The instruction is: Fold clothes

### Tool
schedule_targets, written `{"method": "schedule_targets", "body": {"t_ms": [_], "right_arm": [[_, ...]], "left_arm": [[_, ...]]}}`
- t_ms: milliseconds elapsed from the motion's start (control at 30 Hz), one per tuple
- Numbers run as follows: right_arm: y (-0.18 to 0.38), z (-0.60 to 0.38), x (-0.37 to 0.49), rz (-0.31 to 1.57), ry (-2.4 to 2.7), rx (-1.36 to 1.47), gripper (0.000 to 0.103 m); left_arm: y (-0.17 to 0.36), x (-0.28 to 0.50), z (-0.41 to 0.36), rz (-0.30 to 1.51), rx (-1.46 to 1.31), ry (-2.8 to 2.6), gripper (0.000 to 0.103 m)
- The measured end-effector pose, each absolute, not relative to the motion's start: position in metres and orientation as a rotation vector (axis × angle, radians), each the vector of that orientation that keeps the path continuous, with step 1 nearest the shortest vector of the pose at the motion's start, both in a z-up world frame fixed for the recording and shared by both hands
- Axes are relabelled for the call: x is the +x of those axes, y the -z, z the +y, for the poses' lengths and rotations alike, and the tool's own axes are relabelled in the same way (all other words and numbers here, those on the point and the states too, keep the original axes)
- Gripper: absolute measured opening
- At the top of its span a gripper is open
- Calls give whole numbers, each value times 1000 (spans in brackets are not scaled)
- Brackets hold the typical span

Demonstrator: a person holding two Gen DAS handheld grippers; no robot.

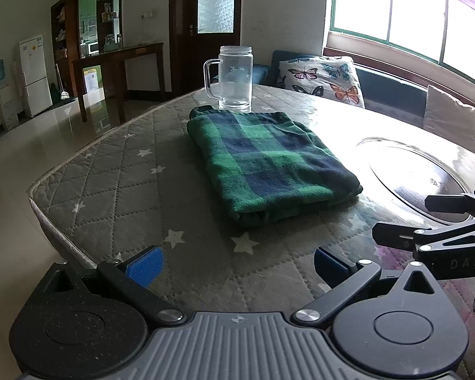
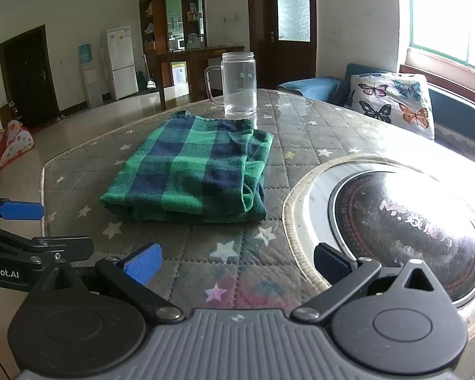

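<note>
A green and navy plaid cloth [image 1: 269, 164] lies folded into a thick rectangle on the quilted star-pattern table cover [image 1: 117, 171]; it also shows in the right wrist view [image 2: 193, 174]. My left gripper [image 1: 237, 266] is open and empty, held short of the cloth's near edge. My right gripper [image 2: 237, 262] is open and empty, also short of the cloth. The right gripper's fingers [image 1: 395, 236] show at the right of the left wrist view. The left gripper's blue pad [image 2: 20, 210] shows at the left of the right wrist view.
A clear glass mug [image 1: 236, 77] stands just behind the cloth, also in the right wrist view [image 2: 239, 84]. A round glass-covered dark inset [image 2: 405, 231] sits in the table at the right. A butterfly cushion [image 1: 323, 77] lies on a bench beyond. The table's left edge [image 1: 44, 202] drops to the floor.
</note>
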State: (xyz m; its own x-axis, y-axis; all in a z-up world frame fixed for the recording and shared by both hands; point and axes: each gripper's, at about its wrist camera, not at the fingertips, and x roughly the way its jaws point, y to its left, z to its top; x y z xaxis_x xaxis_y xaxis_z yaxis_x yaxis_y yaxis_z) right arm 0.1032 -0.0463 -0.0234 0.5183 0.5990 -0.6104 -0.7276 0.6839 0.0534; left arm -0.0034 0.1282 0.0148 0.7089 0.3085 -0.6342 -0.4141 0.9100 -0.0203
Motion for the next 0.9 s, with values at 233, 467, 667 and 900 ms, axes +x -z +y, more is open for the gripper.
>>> {"method": "schedule_targets", "body": {"t_ms": [233,467,667,900], "right_arm": [[27,-49,98,649,-800,-221,103],[27,-50,95,650,-799,-220,103],[26,-52,91,646,-795,-219,103],[26,-55,89,645,-790,-218,103]], "left_arm": [[-13,-5,123,673,-161,-397,103],[-13,-7,120,670,-155,-394,103],[-13,-7,116,670,-150,-390,103],[-13,-9,113,665,-147,-388,103]]}}
